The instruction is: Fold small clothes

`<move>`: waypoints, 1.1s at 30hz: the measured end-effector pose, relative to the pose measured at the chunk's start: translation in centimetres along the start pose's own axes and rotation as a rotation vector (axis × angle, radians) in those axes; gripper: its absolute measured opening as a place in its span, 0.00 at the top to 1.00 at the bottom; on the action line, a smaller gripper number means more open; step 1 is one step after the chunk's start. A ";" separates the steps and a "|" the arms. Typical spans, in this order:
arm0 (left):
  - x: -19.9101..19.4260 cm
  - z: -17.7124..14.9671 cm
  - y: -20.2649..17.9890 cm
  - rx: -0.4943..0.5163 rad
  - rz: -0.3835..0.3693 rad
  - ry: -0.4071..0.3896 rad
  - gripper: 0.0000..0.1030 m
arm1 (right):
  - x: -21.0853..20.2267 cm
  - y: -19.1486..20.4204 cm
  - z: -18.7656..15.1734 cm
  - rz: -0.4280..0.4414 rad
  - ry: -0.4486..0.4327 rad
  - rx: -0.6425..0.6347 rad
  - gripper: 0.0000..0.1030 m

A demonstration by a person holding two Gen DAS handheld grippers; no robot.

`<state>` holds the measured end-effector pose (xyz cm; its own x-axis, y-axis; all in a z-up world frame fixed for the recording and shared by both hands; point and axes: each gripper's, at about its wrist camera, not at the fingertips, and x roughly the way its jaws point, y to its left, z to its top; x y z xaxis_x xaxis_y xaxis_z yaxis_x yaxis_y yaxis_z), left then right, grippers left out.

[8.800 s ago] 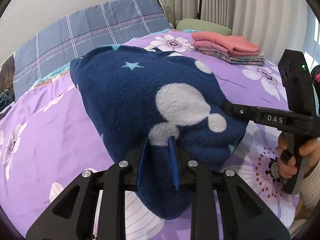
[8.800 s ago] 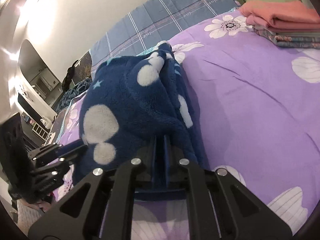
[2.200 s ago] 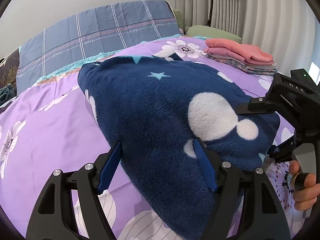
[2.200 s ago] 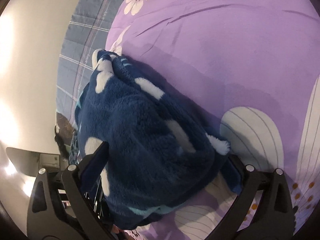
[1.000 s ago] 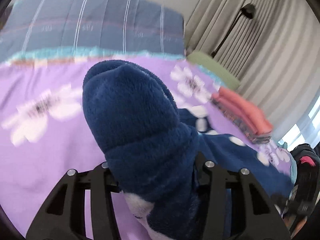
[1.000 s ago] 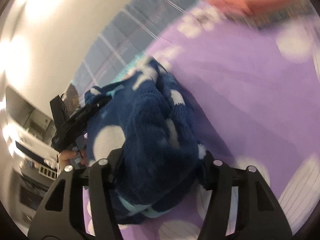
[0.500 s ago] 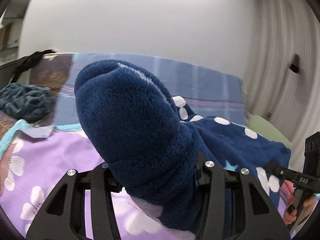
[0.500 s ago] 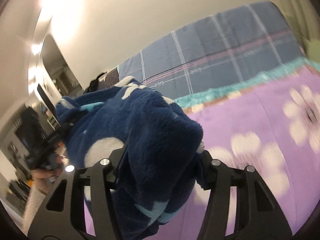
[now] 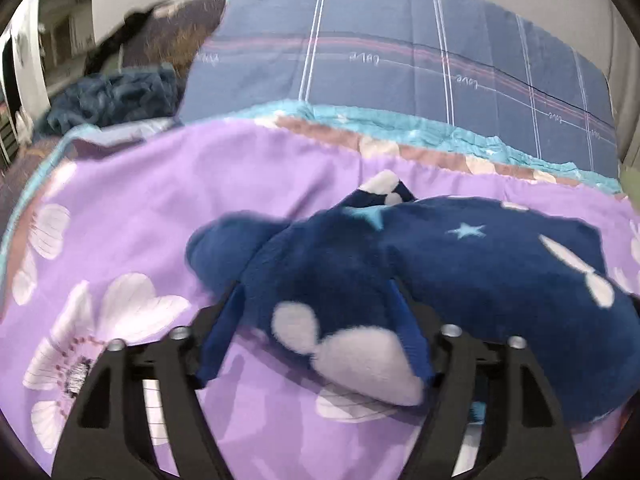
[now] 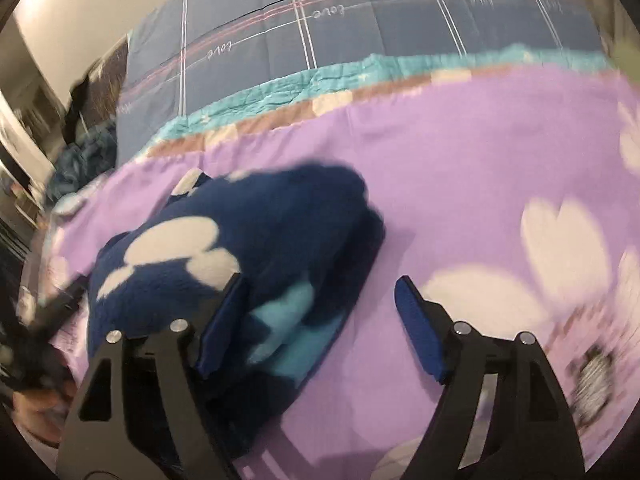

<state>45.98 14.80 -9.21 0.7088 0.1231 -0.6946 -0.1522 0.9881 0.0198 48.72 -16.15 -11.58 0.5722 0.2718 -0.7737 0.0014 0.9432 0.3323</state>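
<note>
A navy fleece garment (image 9: 460, 280) with white blobs and pale stars lies bunched on the purple flowered bedspread (image 9: 160, 208). My left gripper (image 9: 316, 312) is open, its blue fingers wide apart with a fold of the fleece lying between them. In the right wrist view the same garment (image 10: 256, 248) lies at the lower left. My right gripper (image 10: 318, 292) is open; its left finger (image 10: 218, 320) touches the fleece edge, its right finger (image 10: 420, 328) is over bare bedspread.
A blue plaid cover (image 9: 400, 56) rises at the back of the bed behind a teal and brown border. A dark crumpled cloth (image 9: 112, 96) lies at the far left. The other hand and gripper show blurred at the lower left of the right wrist view (image 10: 36, 360).
Half a second ago both grippers held the fleece bundle up in the air. Now the garment lies on the bedspread and both grippers have opened.
</note>
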 end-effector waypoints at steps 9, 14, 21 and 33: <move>-8.9 -2.7 -0.5 0.114 -0.099 -0.119 0.08 | -10.4 0.6 -4.6 -0.023 -0.102 -0.110 0.19; -18.4 -7.7 -2.2 0.166 -0.153 -0.219 0.01 | -19.2 1.5 -12.0 -0.110 -0.230 -0.263 0.11; -29.0 -13.8 -4.7 0.223 -0.169 -0.295 0.01 | -30.0 1.8 -21.1 -0.208 -0.443 -0.272 0.02; -39.8 -20.0 -6.2 0.217 -0.162 -0.339 0.01 | -38.4 2.9 -28.3 -0.223 -0.491 -0.247 0.02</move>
<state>4.92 1.92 3.88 0.9032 -0.0481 -0.4265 0.1026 0.9891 0.1058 3.53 -18.47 3.85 0.8925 -0.0030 -0.4510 0.0079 0.9999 0.0089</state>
